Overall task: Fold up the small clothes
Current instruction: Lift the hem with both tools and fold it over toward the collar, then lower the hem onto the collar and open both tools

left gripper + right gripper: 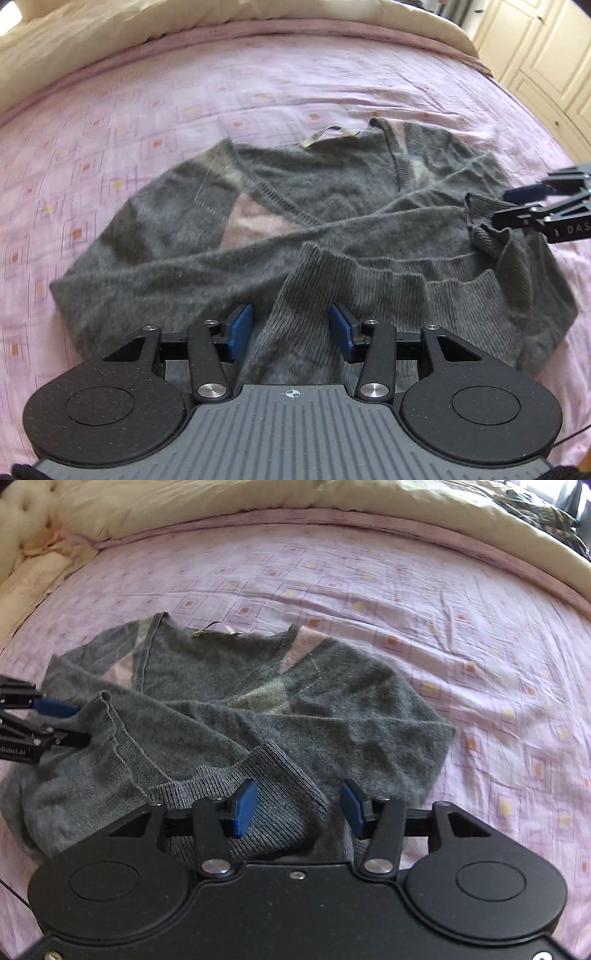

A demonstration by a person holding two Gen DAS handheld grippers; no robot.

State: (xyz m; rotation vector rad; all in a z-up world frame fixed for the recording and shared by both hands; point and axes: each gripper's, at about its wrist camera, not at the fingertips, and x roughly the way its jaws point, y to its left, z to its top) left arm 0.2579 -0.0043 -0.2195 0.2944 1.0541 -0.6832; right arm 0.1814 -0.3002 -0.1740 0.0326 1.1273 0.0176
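Note:
A grey V-neck sweater (332, 192) (207, 672) with pale pink diamond patches lies flat on the bed, both sleeves crossed over its body. My left gripper (291, 328) is open, and a ribbed sleeve cuff (314, 291) runs up between its blue pads without being pinched. My right gripper (299, 808) is open too, straddling the other ribbed cuff (273, 775). Each gripper shows in the other's view: the right gripper (506, 205) at the right edge by a bunched cuff (480, 221), the left gripper (70, 723) at the left edge by its cuff (103, 709).
The sweater lies on a pink patterned bedsheet (258, 74) (443, 609). A cream duvet (110, 29) (221, 498) is heaped along the far side. Cream wardrobe doors (535, 44) stand beyond the bed, and a dark patterned cloth (535, 513) lies at the far right.

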